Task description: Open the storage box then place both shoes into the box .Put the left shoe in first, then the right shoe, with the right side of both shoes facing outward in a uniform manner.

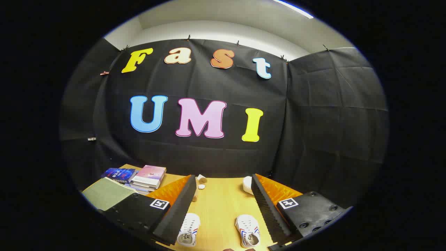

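Black cloth walls [313,122] enclose a wooden table [219,205], with a white ceiling [216,29] and light strip [292,8] toward one o'clock.

Left shoe [188,229] partly behind the spread tongs [223,205]; small white bits [201,182] beyond too small to identify.

The gripper [223,209] fingers stand wide apart over bare table [219,205]; two shoes [189,228] [248,235] lie between them; books [148,177] crowd the far left.

Gripper-mounted, facing wall (raised), above table [216,205]
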The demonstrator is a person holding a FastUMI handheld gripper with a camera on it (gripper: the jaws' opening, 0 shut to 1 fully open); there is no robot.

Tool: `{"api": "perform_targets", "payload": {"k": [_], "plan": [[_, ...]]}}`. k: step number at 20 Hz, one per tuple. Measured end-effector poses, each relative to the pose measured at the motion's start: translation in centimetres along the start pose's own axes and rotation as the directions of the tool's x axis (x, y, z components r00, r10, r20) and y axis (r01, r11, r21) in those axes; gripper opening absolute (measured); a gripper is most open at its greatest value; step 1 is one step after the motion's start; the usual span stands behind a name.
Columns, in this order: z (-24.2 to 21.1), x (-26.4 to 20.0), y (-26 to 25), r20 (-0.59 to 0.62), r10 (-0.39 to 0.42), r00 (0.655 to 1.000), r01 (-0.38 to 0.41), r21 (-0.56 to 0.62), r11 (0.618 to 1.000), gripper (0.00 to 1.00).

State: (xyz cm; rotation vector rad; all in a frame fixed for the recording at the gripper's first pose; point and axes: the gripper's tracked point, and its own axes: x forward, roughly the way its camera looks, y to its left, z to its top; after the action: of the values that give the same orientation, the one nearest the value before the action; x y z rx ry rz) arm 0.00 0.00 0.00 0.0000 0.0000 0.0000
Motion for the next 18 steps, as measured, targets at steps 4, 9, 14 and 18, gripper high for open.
{"api": "perform_targets", "payload": {"k": [4,9,14,18], "plan": [[-0.8,0.3,-0.1,-0.017,0.012,1.0,-0.012,-0.003,1.0,0.97],[-1.1,0.9,0.3,-0.02,0.04,0.999,-0.04,0.001,0.999,0.97],[-1.8,1.6,0.5,-0.04,0.063,0.997,-0.062,0.022,0.998,0.97],[-2.0,2.2,0.5,-0.048,0.071,0.996,-0.07,0.023,0.997,0.97]]}}
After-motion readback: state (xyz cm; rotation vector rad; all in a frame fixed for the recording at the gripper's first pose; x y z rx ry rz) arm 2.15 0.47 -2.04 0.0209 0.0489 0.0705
